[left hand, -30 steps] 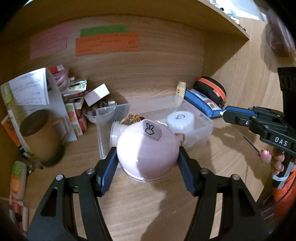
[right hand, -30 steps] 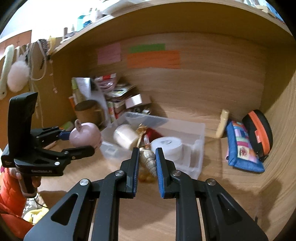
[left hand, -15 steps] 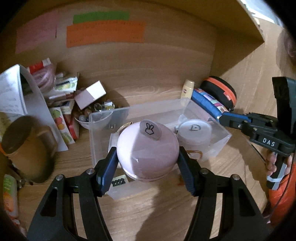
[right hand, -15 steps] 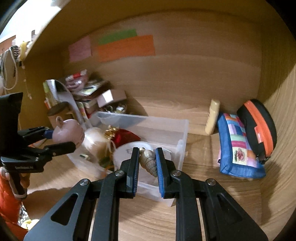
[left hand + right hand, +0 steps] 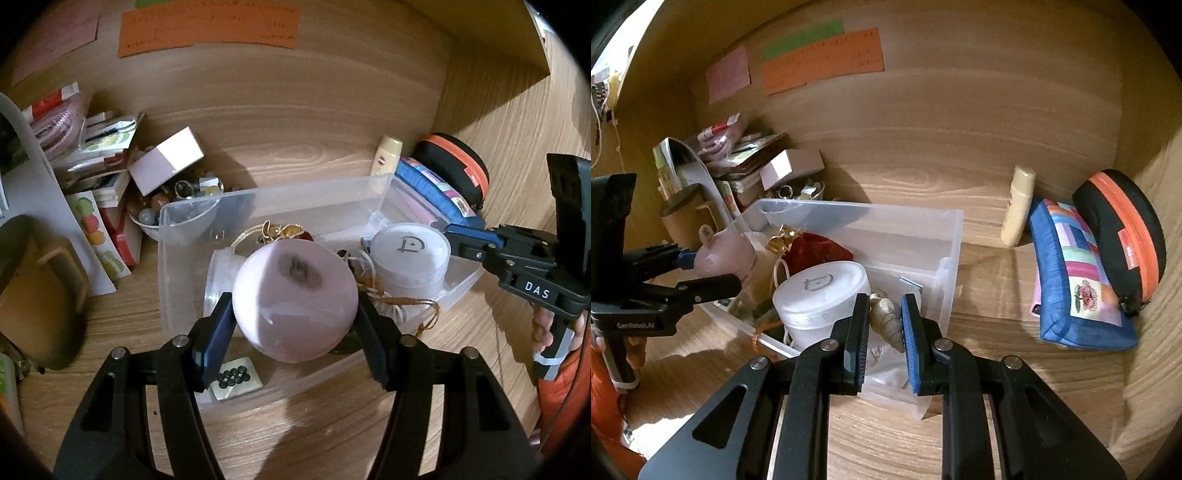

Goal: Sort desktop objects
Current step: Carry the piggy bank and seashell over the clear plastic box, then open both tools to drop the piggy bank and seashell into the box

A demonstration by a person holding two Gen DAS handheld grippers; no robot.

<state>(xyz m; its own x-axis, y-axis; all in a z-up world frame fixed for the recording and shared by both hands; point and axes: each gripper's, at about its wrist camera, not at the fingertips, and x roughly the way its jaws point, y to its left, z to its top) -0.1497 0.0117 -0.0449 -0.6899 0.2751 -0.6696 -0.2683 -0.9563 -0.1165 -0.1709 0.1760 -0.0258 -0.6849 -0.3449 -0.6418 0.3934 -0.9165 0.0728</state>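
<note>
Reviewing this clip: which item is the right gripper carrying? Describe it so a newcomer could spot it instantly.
Start at the clear plastic bin in the middle of the wooden desk. Over its near right part, beside the white round lidded tub, the right gripper is shut on a small seashell. It is the only tan, spiral, pointed cone there, far slimmer than the tub.

Orange paper strip (image 5: 823, 61), green one (image 5: 803, 35) and pink note (image 5: 728, 74) stuck on the wooden back wall, upper left; bare wood-grain bench (image 5: 990, 266) spreads across the lower frame
</note>
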